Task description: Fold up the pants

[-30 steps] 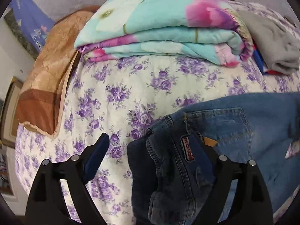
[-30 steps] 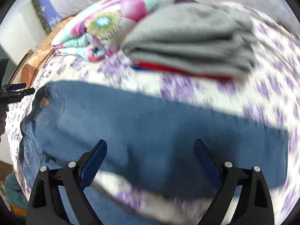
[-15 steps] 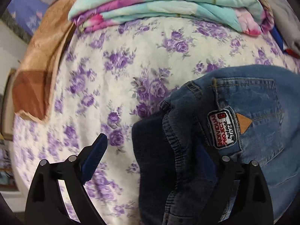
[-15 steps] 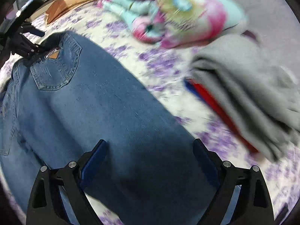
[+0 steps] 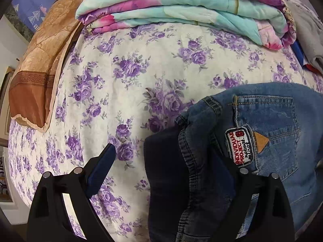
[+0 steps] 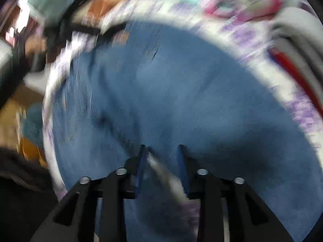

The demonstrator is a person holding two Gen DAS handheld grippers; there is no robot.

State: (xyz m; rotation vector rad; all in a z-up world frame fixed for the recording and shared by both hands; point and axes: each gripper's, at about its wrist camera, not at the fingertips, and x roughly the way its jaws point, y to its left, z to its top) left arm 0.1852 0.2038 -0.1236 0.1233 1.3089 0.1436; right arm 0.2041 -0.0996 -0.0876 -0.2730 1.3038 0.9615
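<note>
Blue denim pants [image 5: 268,125] lie on the purple-flowered bedsheet [image 5: 141,76], waistband and patched back pocket toward my left gripper [image 5: 167,161]. That gripper is open; its right finger is under or behind the bunched waistband, its left finger [image 5: 101,165] over bare sheet. In the blurred right wrist view the pants [image 6: 181,90] fill the frame. My right gripper [image 6: 161,153] has its jaws close together over the denim, with a pale fabric edge between them; a grip cannot be told.
A folded teal-and-pink quilt [image 5: 181,6] lies at the back of the bed, a brown-gold pillow [image 5: 40,64] at the left, and folded grey clothes [image 5: 308,30] at the right. The bed's edge drops off at the lower left.
My right gripper swung across the pants and its jaws went from wide open to nearly closed. My left gripper shifted slightly at the waistband and stayed open.
</note>
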